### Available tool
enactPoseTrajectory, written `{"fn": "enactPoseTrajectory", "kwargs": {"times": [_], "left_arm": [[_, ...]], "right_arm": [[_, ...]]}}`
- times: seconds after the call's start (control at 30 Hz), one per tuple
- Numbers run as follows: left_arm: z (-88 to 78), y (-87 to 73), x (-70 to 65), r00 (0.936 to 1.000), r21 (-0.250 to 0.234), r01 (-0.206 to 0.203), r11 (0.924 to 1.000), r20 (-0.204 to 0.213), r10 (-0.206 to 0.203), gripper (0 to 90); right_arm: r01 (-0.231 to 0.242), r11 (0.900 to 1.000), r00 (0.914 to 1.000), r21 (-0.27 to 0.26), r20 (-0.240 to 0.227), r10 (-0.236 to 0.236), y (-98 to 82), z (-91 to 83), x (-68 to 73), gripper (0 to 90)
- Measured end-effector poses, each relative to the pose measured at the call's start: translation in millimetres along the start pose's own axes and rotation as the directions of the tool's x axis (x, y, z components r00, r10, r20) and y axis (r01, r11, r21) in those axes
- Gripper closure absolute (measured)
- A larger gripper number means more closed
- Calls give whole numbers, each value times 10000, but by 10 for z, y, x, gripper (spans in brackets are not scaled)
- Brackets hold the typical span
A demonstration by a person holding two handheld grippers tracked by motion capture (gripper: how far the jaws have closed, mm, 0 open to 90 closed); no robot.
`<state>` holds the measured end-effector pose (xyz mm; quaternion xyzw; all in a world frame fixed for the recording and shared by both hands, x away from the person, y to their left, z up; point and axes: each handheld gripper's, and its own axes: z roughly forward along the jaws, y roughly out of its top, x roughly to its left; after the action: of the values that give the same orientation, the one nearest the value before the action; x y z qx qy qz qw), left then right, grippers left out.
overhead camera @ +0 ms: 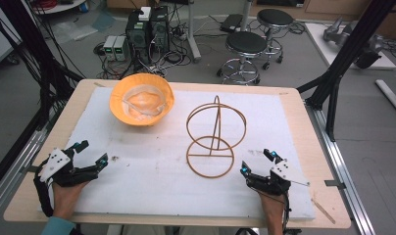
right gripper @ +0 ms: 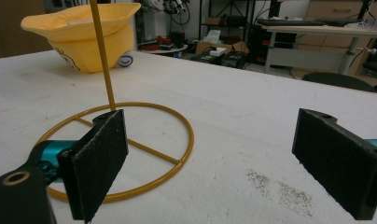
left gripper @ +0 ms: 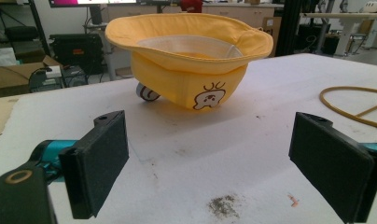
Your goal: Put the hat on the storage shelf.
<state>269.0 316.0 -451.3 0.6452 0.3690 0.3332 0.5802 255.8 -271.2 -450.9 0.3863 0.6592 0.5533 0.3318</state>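
Observation:
A yellow bucket hat lies upside down, brim up, at the back left of the white mat, with a small cartoon print on its crown. To its right stands a gold wire stand with a round base ring, an upright pole and a tilted upper ring. My left gripper rests at the front left, open, its jaws wide apart with nothing between them and pointed at the hat. Open and empty too, my right gripper sits at the front right, just right of the stand's base ring. The hat shows beyond the pole.
The white mat covers a wooden table. A small grey round thing peeks out behind the hat. Dirt specks mark the mat. Stools, computer boxes and black frame posts stand beyond the table.

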Motion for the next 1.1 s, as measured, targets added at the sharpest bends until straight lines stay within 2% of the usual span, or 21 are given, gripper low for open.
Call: {"fn": "enactPoseTrajectory", "kwargs": {"times": [0.27, 0.67, 0.8, 0.97, 1.1], "left_arm": [[13, 6, -6, 9999, 147, -102, 9998, -47, 103, 121], [29, 14, 7, 10000, 291, 49, 9996, 0, -49, 121], [35, 34, 20, 9999, 571, 113, 9983, 17, -114, 121], [18, 96, 39, 9998, 381, 184, 9991, -17, -184, 121], [25, 146, 65, 9998, 714, 186, 9973, 9, -187, 121]], "right_arm": [[-23, 10000, 10000, 11, -12, 23, -1, -2, -6, 93], [58, 9999, 10000, 83, 3, -58, 3, 8, 3, 93], [82, 9999, 10000, 152, 14, -82, 5, 13, 12, 93], [49, 9999, 10000, 123, 16, -49, 6, 14, 1, 93], [2, 9998, 10000, 182, 32, -2, 6, 15, 9, 93]]}}
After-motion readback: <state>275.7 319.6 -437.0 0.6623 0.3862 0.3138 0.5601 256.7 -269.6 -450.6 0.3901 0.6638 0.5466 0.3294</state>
